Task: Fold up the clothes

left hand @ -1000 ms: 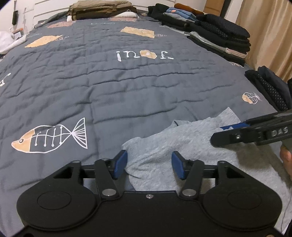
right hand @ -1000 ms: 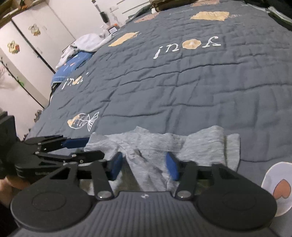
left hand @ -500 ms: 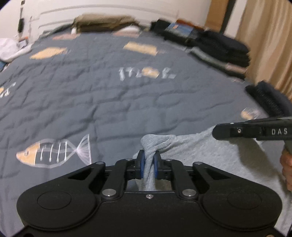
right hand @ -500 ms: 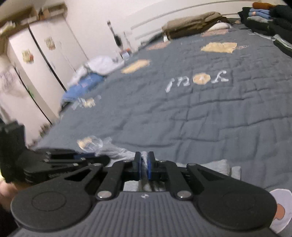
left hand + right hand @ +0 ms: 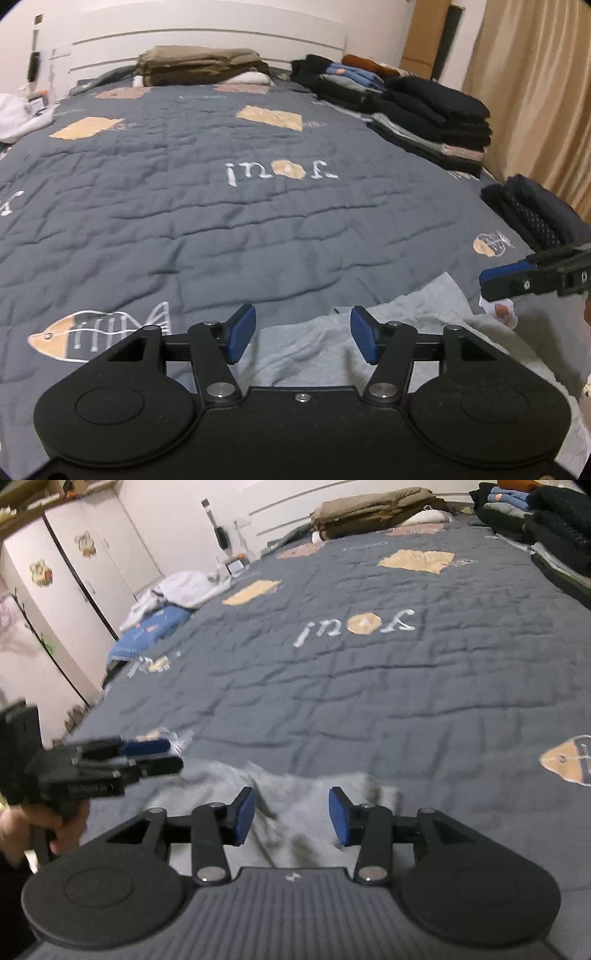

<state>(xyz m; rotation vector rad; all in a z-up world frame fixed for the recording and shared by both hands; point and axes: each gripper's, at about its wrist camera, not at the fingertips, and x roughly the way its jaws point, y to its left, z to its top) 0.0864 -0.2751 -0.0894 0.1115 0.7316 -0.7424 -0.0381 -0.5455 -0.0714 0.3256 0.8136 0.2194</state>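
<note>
Right now both the left gripper and the right gripper hang with fingers spread apart and nothing between them, just above the grey garment, which lies rumpled at the near edge of the bed. Because the cloth is bunched in soft ridges, a pinch from here could catch two layers or only a ridge top, dragging it into a crooked fold. Its near part may slide off that edge, though how much overhangs is hidden.
</note>
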